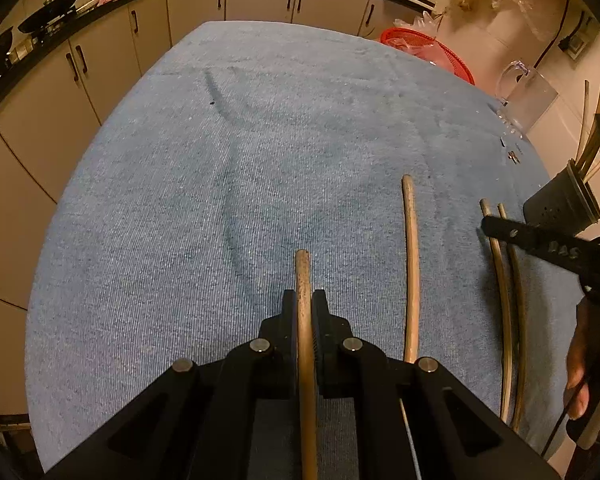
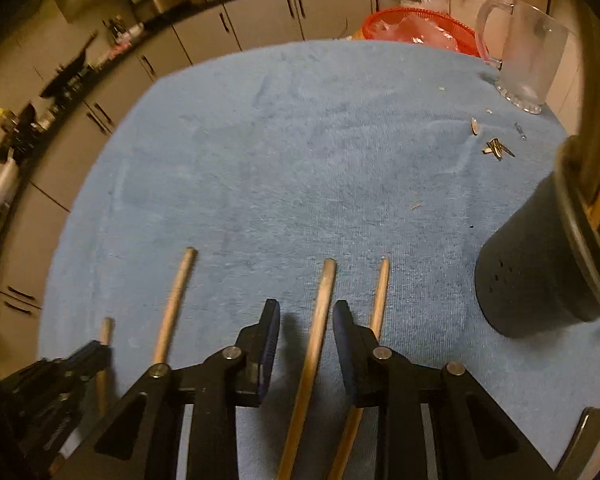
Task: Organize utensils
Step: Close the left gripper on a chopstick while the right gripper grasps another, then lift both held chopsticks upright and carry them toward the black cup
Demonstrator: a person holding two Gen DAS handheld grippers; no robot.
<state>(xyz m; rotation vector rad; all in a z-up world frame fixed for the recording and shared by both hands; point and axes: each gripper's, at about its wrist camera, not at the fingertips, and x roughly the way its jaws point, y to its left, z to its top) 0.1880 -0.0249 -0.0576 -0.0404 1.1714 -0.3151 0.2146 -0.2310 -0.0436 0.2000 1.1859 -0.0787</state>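
Several wooden utensil handles lie side by side on the blue cloth (image 1: 220, 160). My left gripper (image 1: 303, 300) is shut on one wooden handle (image 1: 305, 340). A second handle (image 1: 411, 264) lies to its right, and two thinner ones (image 1: 508, 320) further right. My right gripper (image 2: 306, 312) is open, its jaws on either side of a wooden handle (image 2: 320, 320) without touching it. Another handle (image 2: 380, 296) lies just right of it and one (image 2: 174, 304) to the left. A dark holder (image 2: 540, 264) with utensils stands at the right; it also shows in the left wrist view (image 1: 560, 204).
A clear glass jug (image 2: 528, 56) and a red basket (image 2: 412, 28) stand at the far right of the cloth (image 2: 260, 140). Small metal bits (image 2: 496, 148) lie near the jug. Kitchen cabinets (image 1: 188, 8) and a counter with a pan (image 1: 52, 12) run behind.
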